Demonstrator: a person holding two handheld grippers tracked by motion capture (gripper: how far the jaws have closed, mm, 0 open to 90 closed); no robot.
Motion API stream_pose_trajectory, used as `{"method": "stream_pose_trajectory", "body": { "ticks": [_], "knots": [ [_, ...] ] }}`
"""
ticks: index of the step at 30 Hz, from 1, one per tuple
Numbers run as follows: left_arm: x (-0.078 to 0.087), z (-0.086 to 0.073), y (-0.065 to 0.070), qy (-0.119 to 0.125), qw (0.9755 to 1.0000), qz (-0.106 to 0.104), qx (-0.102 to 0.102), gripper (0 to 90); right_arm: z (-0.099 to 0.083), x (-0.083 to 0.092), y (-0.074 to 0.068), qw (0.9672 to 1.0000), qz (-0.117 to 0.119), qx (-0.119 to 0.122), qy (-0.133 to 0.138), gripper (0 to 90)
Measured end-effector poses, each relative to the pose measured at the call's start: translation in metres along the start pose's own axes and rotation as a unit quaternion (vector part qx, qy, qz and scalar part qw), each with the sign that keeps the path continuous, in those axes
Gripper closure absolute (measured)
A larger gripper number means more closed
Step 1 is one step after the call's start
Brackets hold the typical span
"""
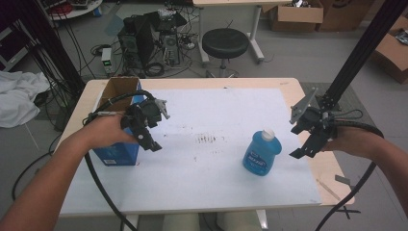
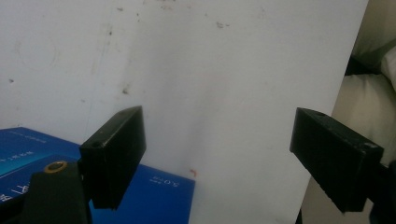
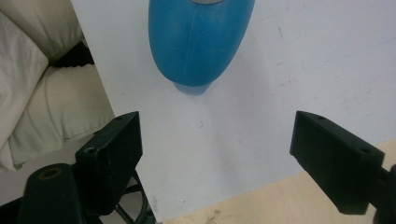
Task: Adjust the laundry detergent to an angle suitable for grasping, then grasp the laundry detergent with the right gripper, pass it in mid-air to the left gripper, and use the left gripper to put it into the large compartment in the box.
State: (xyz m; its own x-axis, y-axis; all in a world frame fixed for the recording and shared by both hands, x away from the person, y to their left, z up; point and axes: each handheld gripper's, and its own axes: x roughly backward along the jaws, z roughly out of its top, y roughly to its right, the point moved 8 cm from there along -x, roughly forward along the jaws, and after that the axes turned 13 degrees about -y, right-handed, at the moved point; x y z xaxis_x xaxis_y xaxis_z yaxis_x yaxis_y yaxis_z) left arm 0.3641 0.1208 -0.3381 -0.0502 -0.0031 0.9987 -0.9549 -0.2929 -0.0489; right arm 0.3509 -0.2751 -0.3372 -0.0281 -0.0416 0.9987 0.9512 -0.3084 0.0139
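Observation:
A blue bottle (image 1: 261, 152) with a white cap stands upright on the white sheet (image 1: 211, 159), right of centre. Its blue body (image 3: 200, 37) shows at the top of the right gripper view, beyond the jaws. My right gripper (image 1: 302, 144) hovers to the right of the bottle, open and apart from it, with nothing between its jaws (image 3: 217, 163). At the table's left stands an open cardboard box with blue sides (image 1: 115, 154). My left gripper (image 1: 150, 139) is held beside that box, open and empty (image 2: 217, 163). The box's blue face (image 2: 159, 191) sits low in the left gripper view.
A black frame post (image 1: 356, 62) rises at the table's right edge. A stool (image 1: 225, 43), computer gear and cables stand on the floor behind the table. The wooden table edge (image 1: 337, 168) shows to the right of the sheet.

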Motion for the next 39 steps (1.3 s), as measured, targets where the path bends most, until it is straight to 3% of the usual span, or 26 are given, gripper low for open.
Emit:
{"method": "stream_pose_trajectory", "body": {
  "ticks": [25,39],
  "knots": [
    [0.0017,0.003,0.002,0.001,1.0,0.006,0.001,19.3,0.0008,0.0007,-0.0046,1.0,0.0,0.006,-0.001,16.9],
    [0.0043,0.0078,0.0029,0.002,1.0,0.007,0.001,19.3,-0.0054,0.0037,-0.0054,0.9999,-0.003,-0.013,0.007,16.7]
  ]
}}
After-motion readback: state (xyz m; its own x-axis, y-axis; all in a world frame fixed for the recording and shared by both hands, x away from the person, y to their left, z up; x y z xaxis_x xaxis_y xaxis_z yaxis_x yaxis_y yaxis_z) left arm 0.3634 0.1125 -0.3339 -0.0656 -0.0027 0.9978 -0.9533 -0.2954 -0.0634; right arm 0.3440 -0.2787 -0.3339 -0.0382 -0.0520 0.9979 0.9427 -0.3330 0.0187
